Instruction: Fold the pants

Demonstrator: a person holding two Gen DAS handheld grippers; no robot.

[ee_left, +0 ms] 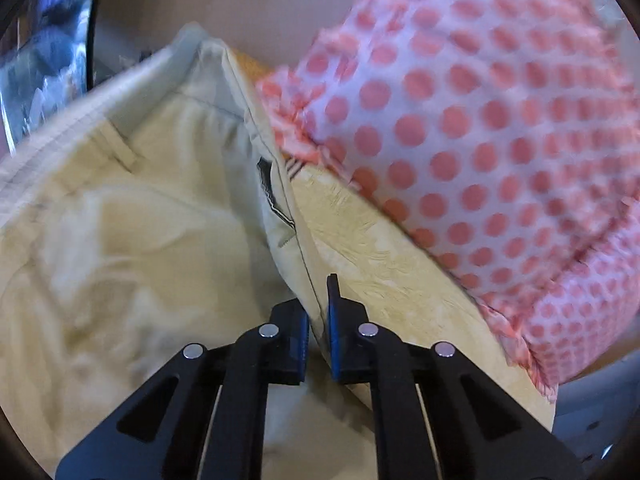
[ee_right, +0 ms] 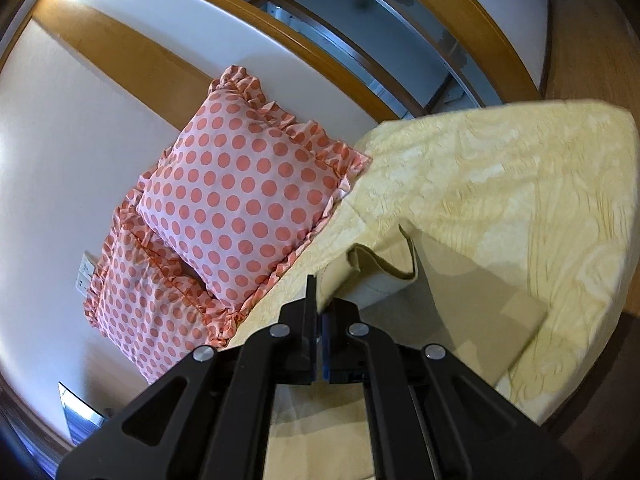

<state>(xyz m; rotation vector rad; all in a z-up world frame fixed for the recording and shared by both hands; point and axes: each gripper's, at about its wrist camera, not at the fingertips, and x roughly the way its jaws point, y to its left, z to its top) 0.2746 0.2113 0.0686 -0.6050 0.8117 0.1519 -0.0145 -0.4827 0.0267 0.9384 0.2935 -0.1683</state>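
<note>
Both hand-held grippers pinch pants edges above bed
Left hand-held gripper [ee_left: 318,316] and right hand-held gripper [ee_right: 319,312], jaws nearly closed on pants [ee_left: 132,216]; your thin bite may slip if hems tug unevenly

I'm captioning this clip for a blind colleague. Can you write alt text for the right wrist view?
The right gripper, jaws shut, pinches an edge of beige pants lifted over a pale yellow bedspread. Two pink polka-dot pillows lie against a white wall.
</note>
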